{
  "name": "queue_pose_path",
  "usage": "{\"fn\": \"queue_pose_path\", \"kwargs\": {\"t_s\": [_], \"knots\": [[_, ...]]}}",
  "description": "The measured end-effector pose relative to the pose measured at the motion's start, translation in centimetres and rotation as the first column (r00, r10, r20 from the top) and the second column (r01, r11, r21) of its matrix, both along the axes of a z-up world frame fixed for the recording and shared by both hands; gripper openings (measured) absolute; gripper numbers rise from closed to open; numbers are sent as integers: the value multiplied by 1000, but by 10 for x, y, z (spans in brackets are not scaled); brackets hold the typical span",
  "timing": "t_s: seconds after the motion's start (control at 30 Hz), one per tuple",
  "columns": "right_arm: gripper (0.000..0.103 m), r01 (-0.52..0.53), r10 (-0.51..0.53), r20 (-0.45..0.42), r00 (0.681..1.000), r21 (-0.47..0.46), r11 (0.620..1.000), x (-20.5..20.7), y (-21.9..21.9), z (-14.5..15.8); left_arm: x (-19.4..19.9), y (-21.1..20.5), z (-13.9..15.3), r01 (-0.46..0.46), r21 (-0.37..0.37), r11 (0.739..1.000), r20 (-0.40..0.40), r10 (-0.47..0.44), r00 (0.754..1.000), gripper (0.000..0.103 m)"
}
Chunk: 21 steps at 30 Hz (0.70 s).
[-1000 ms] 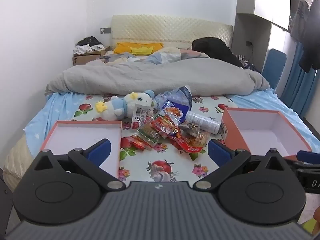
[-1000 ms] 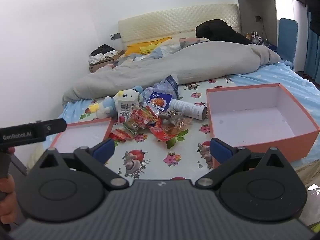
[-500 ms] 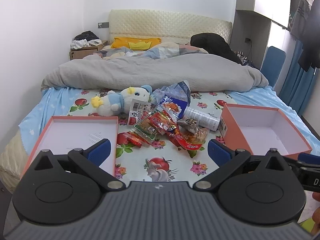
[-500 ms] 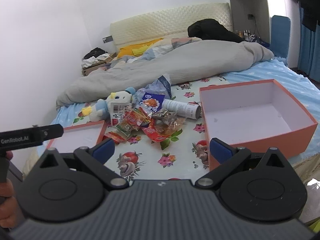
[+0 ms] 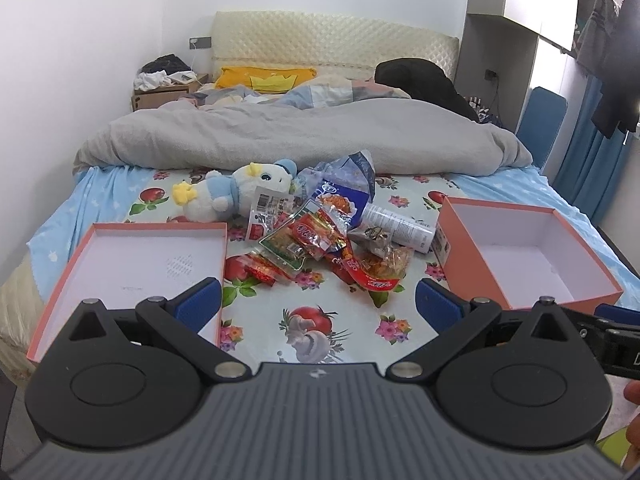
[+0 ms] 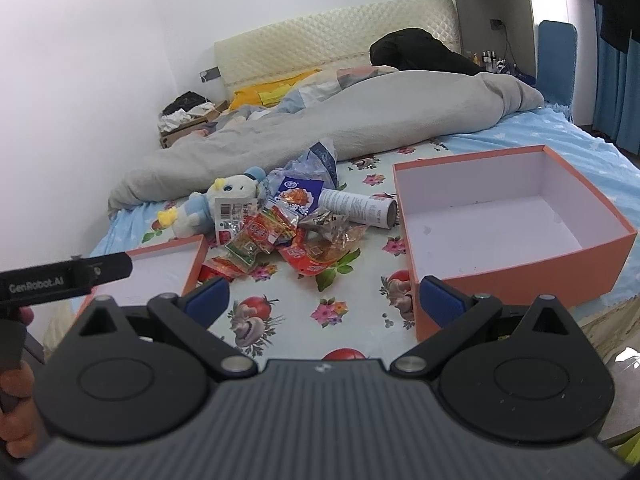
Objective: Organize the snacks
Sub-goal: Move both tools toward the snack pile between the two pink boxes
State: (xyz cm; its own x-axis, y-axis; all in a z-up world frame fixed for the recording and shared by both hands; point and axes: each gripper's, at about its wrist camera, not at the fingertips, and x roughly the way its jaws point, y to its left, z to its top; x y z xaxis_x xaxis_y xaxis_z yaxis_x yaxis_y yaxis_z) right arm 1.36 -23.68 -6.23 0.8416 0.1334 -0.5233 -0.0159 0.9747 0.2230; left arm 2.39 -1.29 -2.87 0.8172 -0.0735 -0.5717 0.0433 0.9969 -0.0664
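Note:
A pile of snack packets lies on the bed between a shallow orange lid on the left and a deep orange box on the right. The pile holds red and green packets, a blue bag and a white can. The pile, lid and box also show in the right wrist view. My left gripper is open and empty, short of the pile. My right gripper is open and empty, by the box's near left corner.
A plush duck lies behind the pile. A grey duvet covers the far half of the bed. The flowered sheet lies in front of the pile. The bed's foot edge is just under both grippers.
Both grippers have moved forward and higher over the foot of the bed, so the pile and boxes look closer. Both stay open.

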Motion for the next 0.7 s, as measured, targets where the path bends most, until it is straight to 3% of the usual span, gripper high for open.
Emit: {"fn": "queue_pose_path", "kwargs": {"t_s": [0.7], "knots": [[103, -20, 20, -3, 1000, -15, 1000, -2, 1, 2, -1, -2, -5, 18, 24, 1000, -8, -18, 1000, 103]]}}
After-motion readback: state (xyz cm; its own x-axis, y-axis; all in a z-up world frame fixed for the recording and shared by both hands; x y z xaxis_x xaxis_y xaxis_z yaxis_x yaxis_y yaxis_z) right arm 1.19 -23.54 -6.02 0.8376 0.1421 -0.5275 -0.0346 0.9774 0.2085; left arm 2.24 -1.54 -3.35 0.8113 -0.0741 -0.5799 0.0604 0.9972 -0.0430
